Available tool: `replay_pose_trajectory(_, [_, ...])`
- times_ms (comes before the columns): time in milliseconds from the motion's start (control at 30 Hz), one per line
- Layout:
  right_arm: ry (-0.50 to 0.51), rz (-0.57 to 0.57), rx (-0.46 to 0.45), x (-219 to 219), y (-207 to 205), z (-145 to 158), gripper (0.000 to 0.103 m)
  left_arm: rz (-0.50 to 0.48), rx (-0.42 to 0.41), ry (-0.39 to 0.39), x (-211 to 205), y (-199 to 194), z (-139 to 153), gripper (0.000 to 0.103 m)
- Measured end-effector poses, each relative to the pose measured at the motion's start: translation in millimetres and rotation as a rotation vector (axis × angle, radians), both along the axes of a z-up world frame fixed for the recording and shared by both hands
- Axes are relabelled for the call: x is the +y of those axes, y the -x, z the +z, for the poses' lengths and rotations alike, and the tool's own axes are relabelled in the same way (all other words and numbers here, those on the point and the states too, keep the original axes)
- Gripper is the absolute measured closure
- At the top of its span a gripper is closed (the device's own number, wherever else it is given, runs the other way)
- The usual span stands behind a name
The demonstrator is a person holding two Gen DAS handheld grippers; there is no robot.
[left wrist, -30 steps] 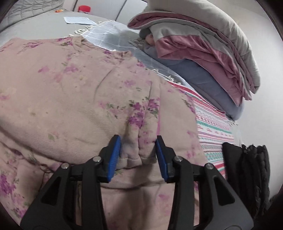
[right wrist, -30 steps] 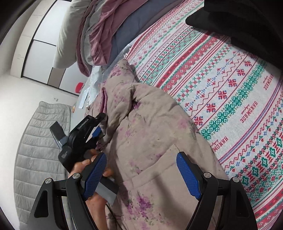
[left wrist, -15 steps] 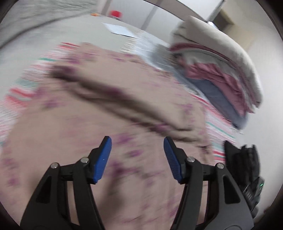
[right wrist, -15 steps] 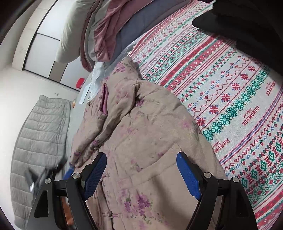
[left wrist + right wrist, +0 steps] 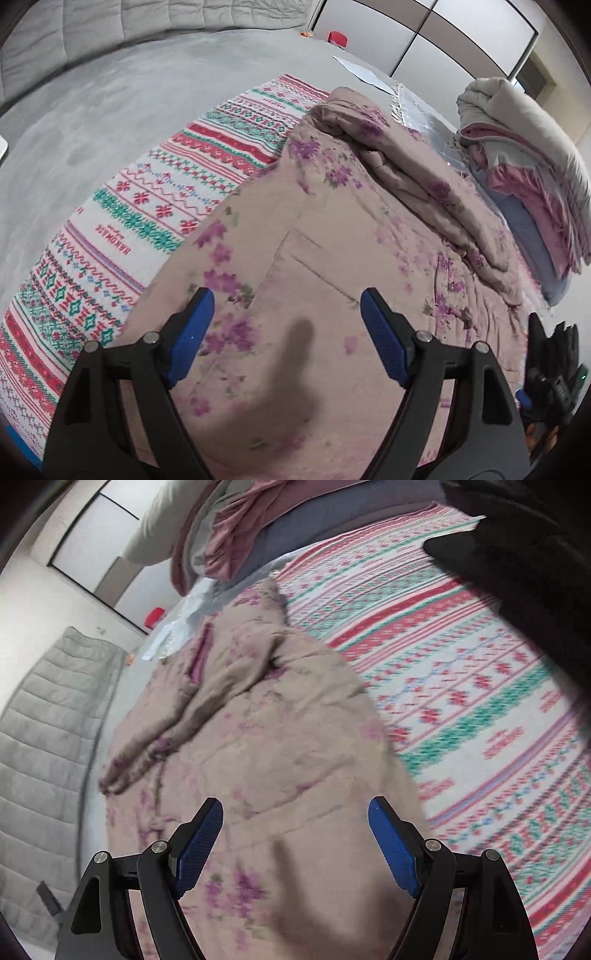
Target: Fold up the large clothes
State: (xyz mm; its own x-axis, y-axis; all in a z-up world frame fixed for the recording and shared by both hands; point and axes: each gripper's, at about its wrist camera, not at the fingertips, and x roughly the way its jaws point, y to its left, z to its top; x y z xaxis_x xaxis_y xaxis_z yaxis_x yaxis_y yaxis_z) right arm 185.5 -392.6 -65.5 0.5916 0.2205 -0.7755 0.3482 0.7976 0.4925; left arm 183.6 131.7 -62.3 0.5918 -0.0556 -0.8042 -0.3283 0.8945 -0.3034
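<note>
A large beige quilted coat with purple flowers (image 5: pixel 332 236) lies on a patterned red, green and white blanket (image 5: pixel 155 206). One sleeve (image 5: pixel 417 177) is folded across its body. My left gripper (image 5: pixel 286 332) is open and empty, just above the coat near a pocket seam. In the right wrist view the same coat (image 5: pixel 266 738) fills the middle, with its folded sleeve (image 5: pixel 177 716) at left. My right gripper (image 5: pixel 295 842) is open and empty over the coat's lower part.
A pile of folded bedding (image 5: pixel 524 155) lies at the right. A dark garment (image 5: pixel 524 554) sits on the blanket (image 5: pixel 480 701) at top right. A grey mat (image 5: pixel 110 81) and a grey quilted cushion (image 5: pixel 40 738) lie beyond. A red object (image 5: pixel 338 37) stands by the wall.
My left gripper let go of the sleeve, opened wide and pulled back over the coat's body. The sleeve now rests folded across the coat. My right gripper shifted slightly, still open.
</note>
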Motion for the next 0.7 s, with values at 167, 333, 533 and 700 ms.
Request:
replay_pose_trajectory(167, [0.028, 0.026, 0.002, -14.4, 21.7, 3.0, 0.021, -0.044, -0.028, -0.012, 11.4, 15.6, 11.5, 0.022])
replay_pose_trajectory(333, [0.130, 0.062, 0.017, -24.7, 47.5, 5.4, 0.021, -0.067, 0.014, 0.044, 33.4, 32.2, 6.7, 0.022])
replay_pose_trajectory(533, [0.091, 0.117, 0.039, -42.5, 84.2, -8.3, 0.021, -0.092, 0.048, 0.123, 59.5, 55.0, -3.2, 0.022])
replay_pose_trajectory(700, [-0.025, 0.093, 0.050, -59.7, 107.7, -19.1, 0.021, -0.083, 0.073, 0.197, 79.2, 71.1, -15.0, 0.022])
